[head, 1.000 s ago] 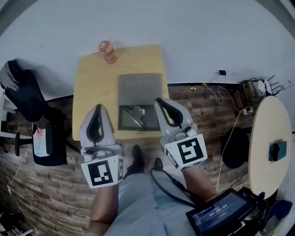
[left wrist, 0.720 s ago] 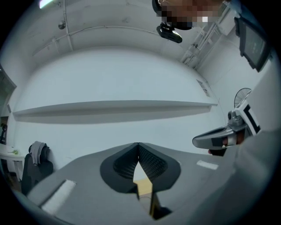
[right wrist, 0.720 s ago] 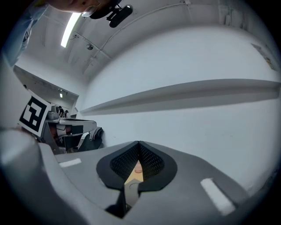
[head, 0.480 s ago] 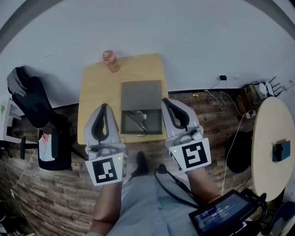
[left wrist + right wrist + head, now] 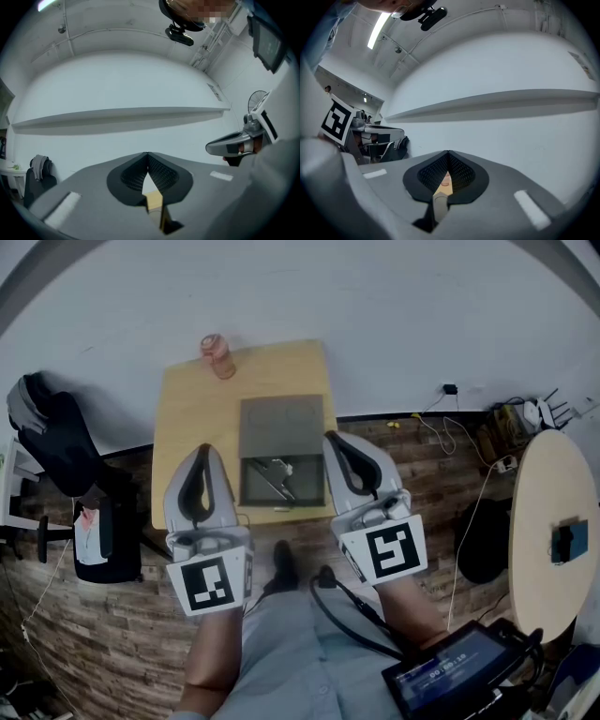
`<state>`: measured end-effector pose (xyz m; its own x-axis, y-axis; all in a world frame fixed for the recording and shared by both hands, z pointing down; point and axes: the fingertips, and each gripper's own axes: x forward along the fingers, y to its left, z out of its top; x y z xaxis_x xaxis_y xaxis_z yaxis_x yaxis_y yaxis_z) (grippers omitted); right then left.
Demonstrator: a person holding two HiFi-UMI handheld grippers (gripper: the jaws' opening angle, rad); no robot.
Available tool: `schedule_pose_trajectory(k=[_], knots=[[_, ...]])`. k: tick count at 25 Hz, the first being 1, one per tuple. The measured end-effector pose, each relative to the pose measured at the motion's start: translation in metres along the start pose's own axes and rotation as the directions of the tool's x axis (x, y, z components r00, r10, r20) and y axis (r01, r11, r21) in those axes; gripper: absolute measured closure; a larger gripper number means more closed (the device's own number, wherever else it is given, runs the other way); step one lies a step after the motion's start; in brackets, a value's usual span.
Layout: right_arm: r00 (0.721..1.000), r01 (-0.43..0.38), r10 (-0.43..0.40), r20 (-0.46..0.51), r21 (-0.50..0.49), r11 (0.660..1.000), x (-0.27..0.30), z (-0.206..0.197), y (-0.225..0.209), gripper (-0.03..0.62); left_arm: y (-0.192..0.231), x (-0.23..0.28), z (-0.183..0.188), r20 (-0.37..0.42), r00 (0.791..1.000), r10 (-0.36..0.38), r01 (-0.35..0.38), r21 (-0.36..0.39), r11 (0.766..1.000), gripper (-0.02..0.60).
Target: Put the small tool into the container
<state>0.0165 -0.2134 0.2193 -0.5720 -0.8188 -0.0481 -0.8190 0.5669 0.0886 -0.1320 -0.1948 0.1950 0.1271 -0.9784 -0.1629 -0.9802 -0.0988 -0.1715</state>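
A grey case lies open on the wooden table. Its dark lower half holds a small metal tool. In the head view both grippers hover side by side in front of the table's near edge, above the person's legs. My left gripper is left of the case, and its jaws meet at the tips with nothing between them. My right gripper is at the case's right edge. Its jaws are likewise closed and empty. Both gripper views face a bare white wall.
A pink can stands at the table's far left corner. A black office chair is to the left. To the right are a round table and floor cables. A screen sits at the lower right.
Both grippers keep nearly the same places before the table and the tool lies still in the case. Only the head view has shifted a little.
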Motion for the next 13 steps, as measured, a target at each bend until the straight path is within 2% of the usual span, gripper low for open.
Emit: schedule_pose_trajectory(k=[13], knots=[[1.000, 0.003, -0.003, -0.001, -0.003, 1.000, 0.0005, -0.0004, -0.0028, 0.594, -0.0002, 0.0002, 0.0022, 0.005, 1.000, 0.005, -0.005, 0.003, 1.000, 0.572]])
